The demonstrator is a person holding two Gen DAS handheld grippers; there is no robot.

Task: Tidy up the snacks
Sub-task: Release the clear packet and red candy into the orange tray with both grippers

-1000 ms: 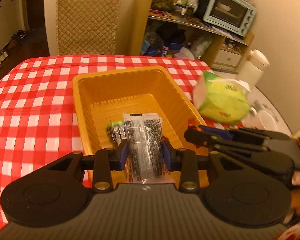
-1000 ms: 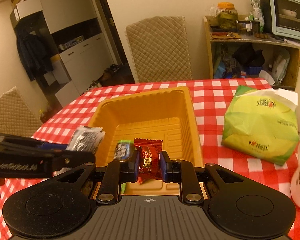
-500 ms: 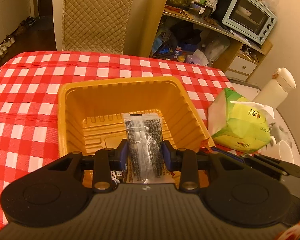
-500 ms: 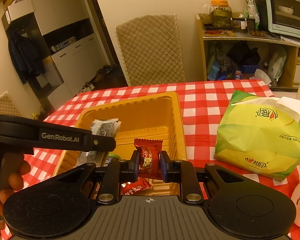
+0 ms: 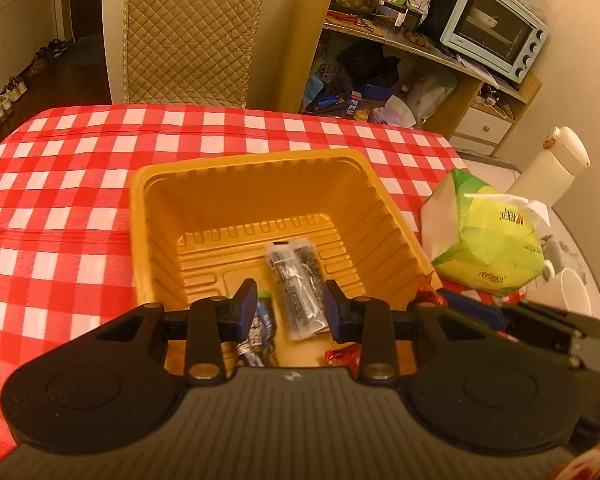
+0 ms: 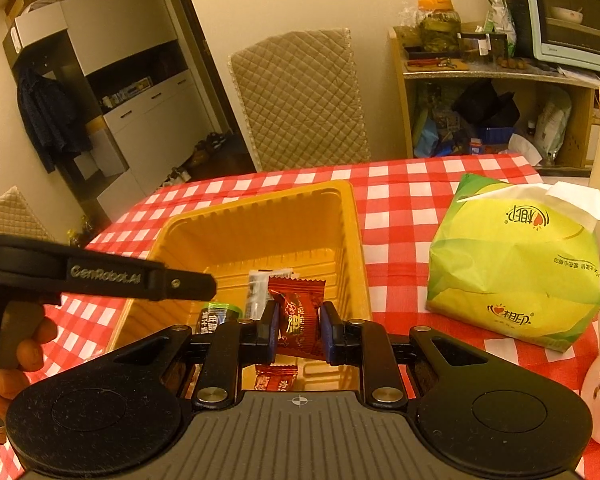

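The right gripper (image 6: 299,322) clamped a red candy wrapper (image 6: 299,320) between its fingers, above the near end of the yellow tray (image 6: 352,240). Right of the fingers lay a green tissue pack (image 6: 512,264); left, the other gripper's arm (image 6: 100,274).

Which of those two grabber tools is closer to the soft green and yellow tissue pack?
Right. The right gripper, holding a red candy, sits next to the green and yellow tissue pack; the left gripper hovers over the orange plastic tray, farther off.

Snack pkts (image 5: 296,288) in tray (image 5: 244,168), tissue pack (image 5: 488,240) right
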